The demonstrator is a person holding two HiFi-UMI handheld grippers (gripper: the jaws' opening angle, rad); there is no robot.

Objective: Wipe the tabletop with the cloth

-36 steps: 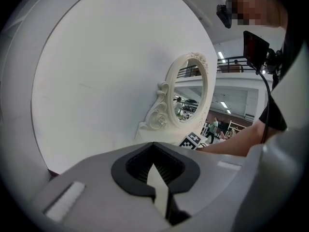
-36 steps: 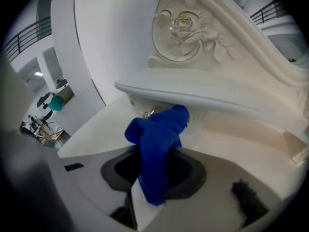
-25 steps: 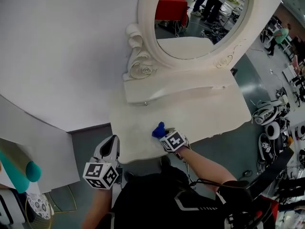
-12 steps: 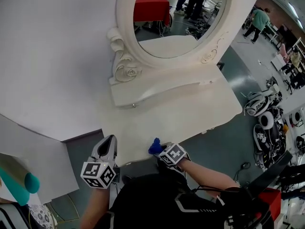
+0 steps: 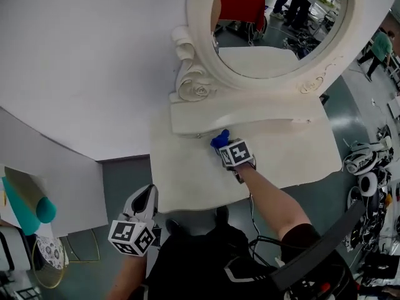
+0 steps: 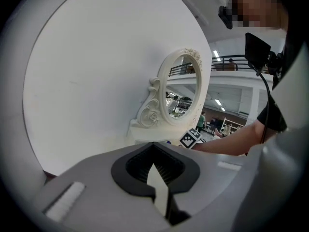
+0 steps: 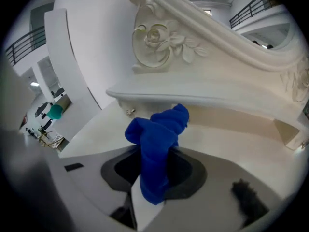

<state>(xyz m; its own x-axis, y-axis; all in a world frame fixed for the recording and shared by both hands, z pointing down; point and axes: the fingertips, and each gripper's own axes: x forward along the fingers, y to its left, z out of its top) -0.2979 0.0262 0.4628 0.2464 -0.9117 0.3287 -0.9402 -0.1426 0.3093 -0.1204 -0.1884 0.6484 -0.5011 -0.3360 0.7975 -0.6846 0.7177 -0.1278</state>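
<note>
Head view: cream tabletop (image 5: 187, 174) at frame centre, oval mirror (image 5: 269, 30) upper right, green floor (image 5: 125, 180) lower left. The right tool (image 5: 224, 145) carries the blue cloth (image 5: 219, 138) at the tabletop's rear, centre frame.

Left gripper view: left tool (image 6: 161, 190) jaws together, nothing between.

Right gripper view: jaws clamped on the cloth, which protrudes forward.

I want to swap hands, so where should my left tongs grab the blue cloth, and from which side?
Probably the bunched free end of the cloth, which sticks out beyond the right tongs; they are shut on its other end. Come from the left, over the tabletop: the shelf stands close behind it. The left tongs are shut, so open them first.
</note>
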